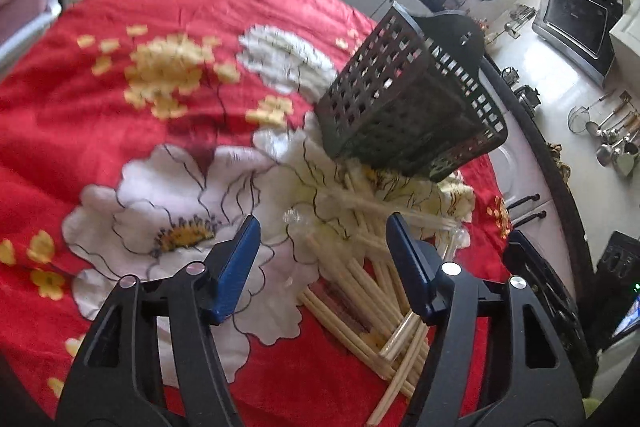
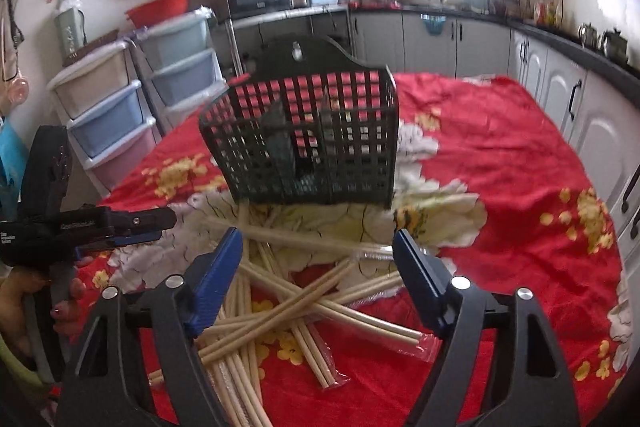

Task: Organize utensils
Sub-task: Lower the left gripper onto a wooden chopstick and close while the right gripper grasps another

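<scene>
At the left, the left hand-held gripper (image 1: 320, 231) hovers with its blue fingers spread apart and empty, above the red flowered cloth on the table (image 1: 160, 27). The pile of chopsticks (image 2: 288, 303) lies just right of it, crisscrossed, some in clear wrappers. The right hand-held gripper (image 2: 318, 239), also spread and empty, hangs over the pile. The black slotted basket (image 2: 304, 143) stands just beyond the chopsticks, farther away.

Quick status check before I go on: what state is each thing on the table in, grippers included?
Left gripper: open, empty.
Right gripper: open, empty, above the pile.
Chopsticks: loose crisscrossed heap on the cloth, some wrapped in clear plastic.
Black utensil basket: upright behind the heap, apparently empty.
Red floral tablecloth: spread, wrinkled.
</scene>
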Action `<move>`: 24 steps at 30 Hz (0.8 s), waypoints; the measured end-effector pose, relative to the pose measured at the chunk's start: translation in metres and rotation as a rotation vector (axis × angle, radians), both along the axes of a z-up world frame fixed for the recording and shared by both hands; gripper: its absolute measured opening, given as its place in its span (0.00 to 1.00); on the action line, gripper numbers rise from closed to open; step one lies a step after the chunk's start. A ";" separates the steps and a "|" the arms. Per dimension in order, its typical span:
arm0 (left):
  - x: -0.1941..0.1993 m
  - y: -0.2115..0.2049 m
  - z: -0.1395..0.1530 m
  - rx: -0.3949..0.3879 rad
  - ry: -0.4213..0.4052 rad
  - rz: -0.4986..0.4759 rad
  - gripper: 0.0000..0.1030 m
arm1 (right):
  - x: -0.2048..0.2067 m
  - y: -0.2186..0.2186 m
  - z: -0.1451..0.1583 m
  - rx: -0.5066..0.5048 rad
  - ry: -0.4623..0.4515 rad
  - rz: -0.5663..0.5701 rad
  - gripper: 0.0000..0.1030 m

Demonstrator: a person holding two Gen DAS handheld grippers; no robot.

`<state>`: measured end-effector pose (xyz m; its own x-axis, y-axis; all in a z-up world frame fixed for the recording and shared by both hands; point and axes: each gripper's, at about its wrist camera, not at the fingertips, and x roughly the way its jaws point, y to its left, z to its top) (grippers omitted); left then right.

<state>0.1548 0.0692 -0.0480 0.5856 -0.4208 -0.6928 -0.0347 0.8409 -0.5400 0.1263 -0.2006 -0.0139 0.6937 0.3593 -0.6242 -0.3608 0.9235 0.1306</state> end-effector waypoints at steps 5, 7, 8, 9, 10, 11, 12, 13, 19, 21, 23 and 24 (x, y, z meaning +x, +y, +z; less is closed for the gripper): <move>0.005 0.004 -0.017 -0.088 0.071 -0.003 0.44 | 0.011 -0.003 -0.009 0.028 0.078 0.010 0.62; 0.007 0.006 -0.021 -0.110 0.083 0.002 0.41 | 0.015 -0.004 -0.012 0.038 0.107 0.018 0.59; 0.008 0.008 -0.023 -0.124 0.089 0.005 0.41 | 0.018 -0.003 -0.014 0.040 0.126 0.021 0.57; 0.009 0.009 -0.024 -0.142 0.093 0.007 0.41 | 0.020 -0.004 -0.017 0.046 0.148 0.024 0.55; 0.011 0.011 -0.024 -0.150 0.094 0.011 0.41 | 0.022 -0.003 -0.018 0.050 0.161 0.027 0.52; 0.012 0.012 -0.024 -0.151 0.095 0.012 0.39 | 0.024 -0.003 -0.021 0.053 0.182 0.029 0.51; 0.013 0.012 -0.025 -0.153 0.099 0.012 0.37 | 0.027 -0.003 -0.023 0.060 0.203 0.028 0.51; 0.015 0.013 -0.027 -0.161 0.105 0.011 0.37 | 0.029 -0.003 -0.025 0.068 0.220 0.027 0.50; 0.020 0.017 -0.032 -0.190 0.133 0.009 0.28 | 0.041 -0.007 -0.036 0.108 0.308 -0.006 0.48; 0.022 0.017 -0.034 -0.188 0.138 0.007 0.24 | 0.046 -0.009 -0.041 0.134 0.347 -0.012 0.46; 0.023 0.017 -0.035 -0.186 0.142 0.007 0.20 | 0.051 -0.011 -0.044 0.151 0.379 -0.021 0.43; 0.024 0.018 -0.035 -0.186 0.143 0.008 0.18 | 0.053 -0.012 -0.045 0.161 0.382 -0.025 0.41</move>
<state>0.1784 0.0868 -0.0834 0.4910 -0.5449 -0.6797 -0.1278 0.7267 -0.6749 0.1788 -0.2129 -0.0586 0.4328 0.4592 -0.7758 -0.2363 0.8882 0.3940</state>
